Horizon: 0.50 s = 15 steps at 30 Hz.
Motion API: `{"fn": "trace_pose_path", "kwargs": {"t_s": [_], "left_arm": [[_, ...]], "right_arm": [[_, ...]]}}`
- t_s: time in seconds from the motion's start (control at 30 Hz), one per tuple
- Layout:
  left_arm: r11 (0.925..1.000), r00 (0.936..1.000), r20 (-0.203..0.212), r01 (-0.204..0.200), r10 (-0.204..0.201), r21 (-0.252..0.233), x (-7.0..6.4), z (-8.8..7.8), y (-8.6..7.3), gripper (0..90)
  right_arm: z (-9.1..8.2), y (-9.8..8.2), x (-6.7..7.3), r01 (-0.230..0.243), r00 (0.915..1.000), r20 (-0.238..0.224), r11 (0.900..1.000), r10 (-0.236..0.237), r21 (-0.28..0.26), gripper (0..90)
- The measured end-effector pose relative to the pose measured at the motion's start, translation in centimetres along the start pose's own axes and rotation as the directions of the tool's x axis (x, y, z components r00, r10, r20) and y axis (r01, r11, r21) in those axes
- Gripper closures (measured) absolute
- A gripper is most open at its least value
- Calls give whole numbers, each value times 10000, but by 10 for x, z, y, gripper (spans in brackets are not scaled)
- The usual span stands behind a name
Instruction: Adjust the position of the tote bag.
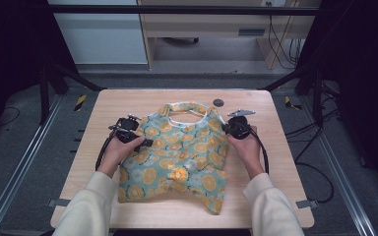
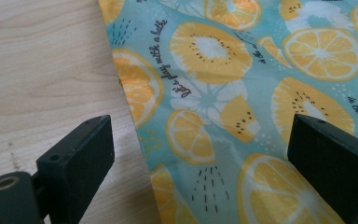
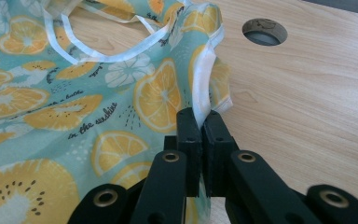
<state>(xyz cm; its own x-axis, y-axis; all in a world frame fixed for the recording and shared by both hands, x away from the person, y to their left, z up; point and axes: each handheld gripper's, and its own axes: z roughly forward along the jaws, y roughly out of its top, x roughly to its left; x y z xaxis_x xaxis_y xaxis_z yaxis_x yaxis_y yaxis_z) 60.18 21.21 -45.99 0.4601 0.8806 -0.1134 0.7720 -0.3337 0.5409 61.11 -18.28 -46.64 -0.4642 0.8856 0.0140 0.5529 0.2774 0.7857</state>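
Right hand-held gripper (image 3: 199,122) is clenched on the white-trimmed edge of the limp, light citrus-print garment (image 1: 182,157) spread on the tabletop (image 1: 270,147), while the left hand-held gripper (image 2: 200,154) gapes over its opposite hem, the sensible pinch point.

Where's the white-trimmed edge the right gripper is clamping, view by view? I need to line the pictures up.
High view: the white-trimmed edge at the garment's right shoulder, by the right gripper.
Right gripper view: centre, pinched between the shut jaws.
Left gripper view: not in it.
Shared landmark: the table's round hole.
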Motion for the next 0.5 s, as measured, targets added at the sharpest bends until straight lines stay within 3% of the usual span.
{"fn": "trace_pose_path", "kwargs": {"t_s": [0.23,0.37,0.5], "left_arm": [[9987,10000,-15,58,-58,497,0,6,-5,118],[9976,9998,-181,115,-103,684,1,8,-7,242],[9970,9998,-187,126,-112,764,1,9,-8,312]], "right_arm": [[-2,0,-1,-16,10000,19,10000,16,-12,874],[-2,0,-1,-53,10000,30,10000,54,-26,874],[-2,0,-1,-30,10000,25,10000,30,-4,874]]}}
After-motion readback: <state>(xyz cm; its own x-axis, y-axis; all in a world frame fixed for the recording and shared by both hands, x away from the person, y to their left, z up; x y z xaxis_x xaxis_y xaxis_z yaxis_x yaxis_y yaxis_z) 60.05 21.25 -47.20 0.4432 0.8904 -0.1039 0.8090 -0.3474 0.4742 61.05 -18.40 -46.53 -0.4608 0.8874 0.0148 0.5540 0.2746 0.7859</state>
